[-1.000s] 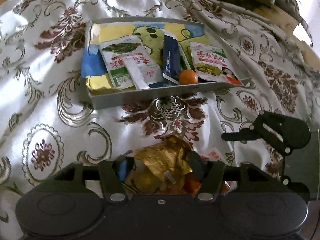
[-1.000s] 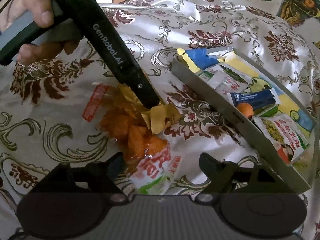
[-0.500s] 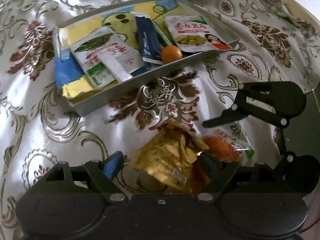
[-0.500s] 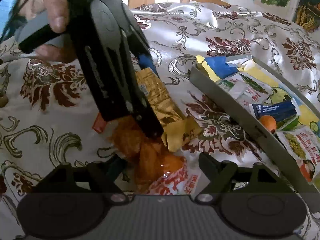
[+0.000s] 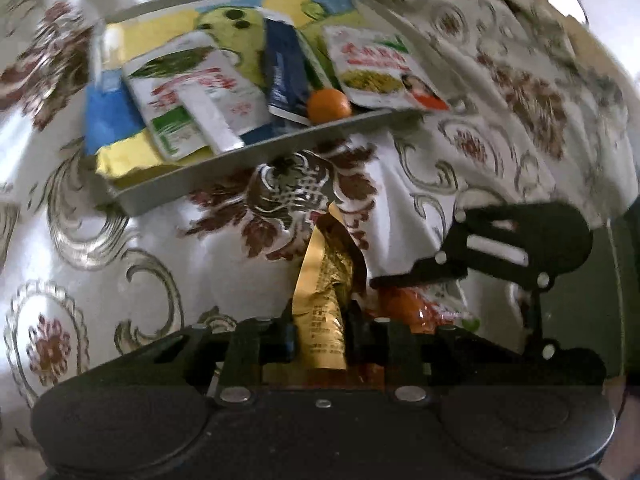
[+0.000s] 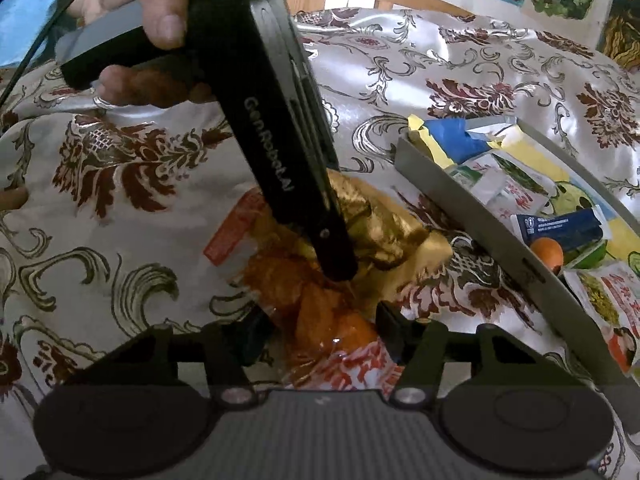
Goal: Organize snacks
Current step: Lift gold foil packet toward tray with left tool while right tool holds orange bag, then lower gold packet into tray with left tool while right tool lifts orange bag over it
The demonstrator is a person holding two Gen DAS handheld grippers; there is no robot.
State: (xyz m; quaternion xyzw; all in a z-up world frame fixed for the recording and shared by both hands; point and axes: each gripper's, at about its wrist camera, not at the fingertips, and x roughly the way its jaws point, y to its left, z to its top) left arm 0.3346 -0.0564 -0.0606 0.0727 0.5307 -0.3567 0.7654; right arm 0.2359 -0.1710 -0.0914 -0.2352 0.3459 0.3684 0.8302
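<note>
Left wrist view: left gripper (image 5: pixel 320 326) points down at a floral satin tablecloth (image 5: pixel 100 240), jaws closing, drawn narrow on a gold foil snack packet (image 5: pixel 326 280) that stands up crumpled between the pads; the fingers press its sides. Just right of it lies an orange snack bag (image 5: pixel 404 304), partly under the right gripper (image 5: pixel 416 274), which enters from the right edge. Beyond, a grey tray (image 5: pixel 256 152) sits on the cloth, its near wall facing the camera. Inside it: a white and green packet (image 5: pixel 188 92) with a small white sachet (image 5: pixel 210 118) lying on top, a dark blue packet (image 5: pixel 284 72) near the middle, a small orange fruit (image 5: pixel 329 105) against the near wall, and a white and red packet (image 5: pixel 380 68) at the right end overhanging the rim. Right wrist view: the right gripper (image 6: pixel 324 332) has jaws closing, partway in, with the orange snack bag (image 6: pixel 320 312) lying between the fingers on the cloth; whether the pads press it I cannot tell. The left gripper (image 6: pixel 336 268) comes down from upper left, held by a hand (image 6: pixel 136 20), tip sunk into the gold foil snack packet (image 6: pixel 384 224), which rests against the orange bag. The grey tray (image 6: pixel 460 208) lies to the right, apart from both packets.
</note>
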